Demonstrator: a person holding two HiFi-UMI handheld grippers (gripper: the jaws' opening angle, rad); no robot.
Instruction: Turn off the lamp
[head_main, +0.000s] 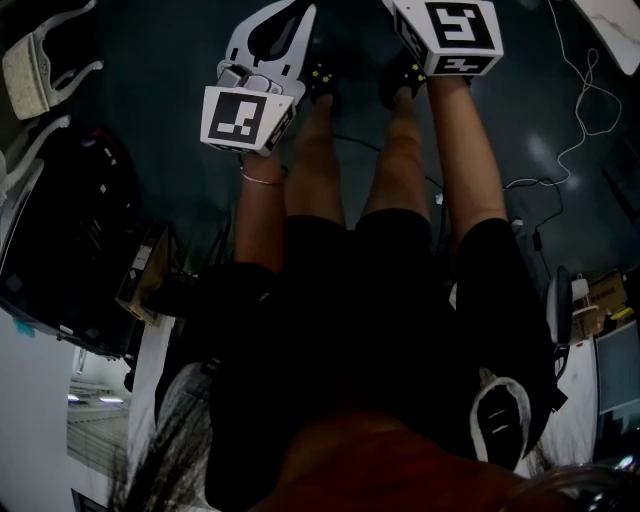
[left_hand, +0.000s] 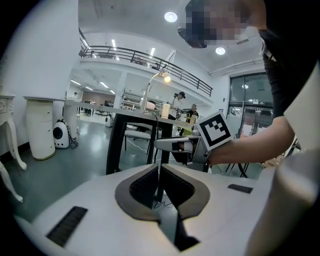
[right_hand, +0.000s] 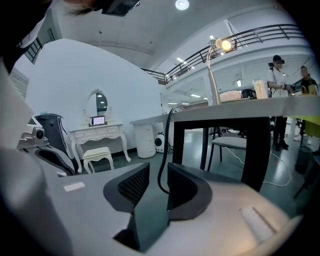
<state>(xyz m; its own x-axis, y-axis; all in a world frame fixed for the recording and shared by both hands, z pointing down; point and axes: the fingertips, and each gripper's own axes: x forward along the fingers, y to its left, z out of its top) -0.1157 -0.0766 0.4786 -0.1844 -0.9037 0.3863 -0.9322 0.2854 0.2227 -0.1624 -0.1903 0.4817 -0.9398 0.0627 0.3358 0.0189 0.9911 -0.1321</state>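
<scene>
- black-legged table (right_hand: 240, 112) carries the lamp (right_hand: 220, 44) near one end. its bulb is lit, glowing at the top of a curved stem.
- a black cable (right_hand: 163, 136) drops over the table's edge by the corner leg.
- the right gripper (right_hand: 158, 172) is held low in front of that corner. its jaws are apart and the cable hangs in the gap, though i can't tell whether a pad touches it.
- the left gripper (left_hand: 159, 170) sits behind the right one, fingers closed tip to tip, holding nothing.
- seen from above, both grippers are held out over the person's legs and a dark floor.
</scene>
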